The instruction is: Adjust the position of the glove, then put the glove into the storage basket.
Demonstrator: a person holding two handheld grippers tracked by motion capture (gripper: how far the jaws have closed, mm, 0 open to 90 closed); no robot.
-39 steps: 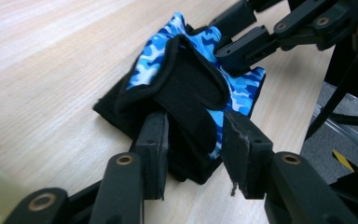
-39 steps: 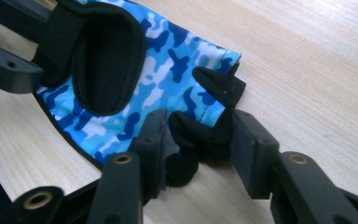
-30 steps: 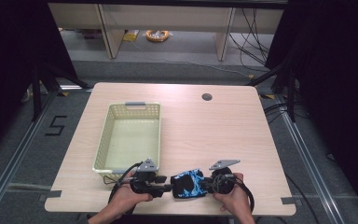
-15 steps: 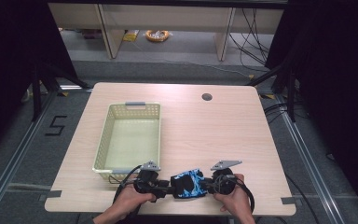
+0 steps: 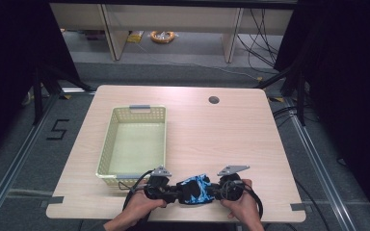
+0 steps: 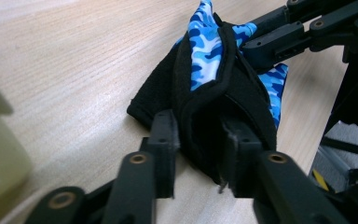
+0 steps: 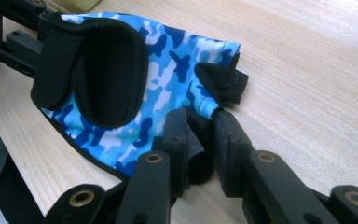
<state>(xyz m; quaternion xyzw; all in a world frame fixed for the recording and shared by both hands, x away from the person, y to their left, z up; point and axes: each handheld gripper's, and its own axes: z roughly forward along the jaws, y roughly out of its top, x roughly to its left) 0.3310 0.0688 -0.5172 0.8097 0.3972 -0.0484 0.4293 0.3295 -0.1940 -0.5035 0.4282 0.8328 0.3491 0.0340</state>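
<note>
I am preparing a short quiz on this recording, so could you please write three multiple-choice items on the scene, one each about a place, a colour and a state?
1. Where does the glove lie?
A. inside the basket
B. at the near edge of the table, right of the basket
C. beside the round hole at the far edge

2. What colours does the glove show?
A. red and white
B. plain yellow
C. blue camouflage with black

3. How do the two tongs stand?
A. both shut on the glove
B. both open above it
C. one shut, one lying on the table

Answers:
1 B, since the high view shows it on the table near the person, just past the near right corner of the basket.
2 C, plain in the right gripper view.
3 A, as the left tongs and the right tongs each pinch glove fabric from opposite ends.
</note>
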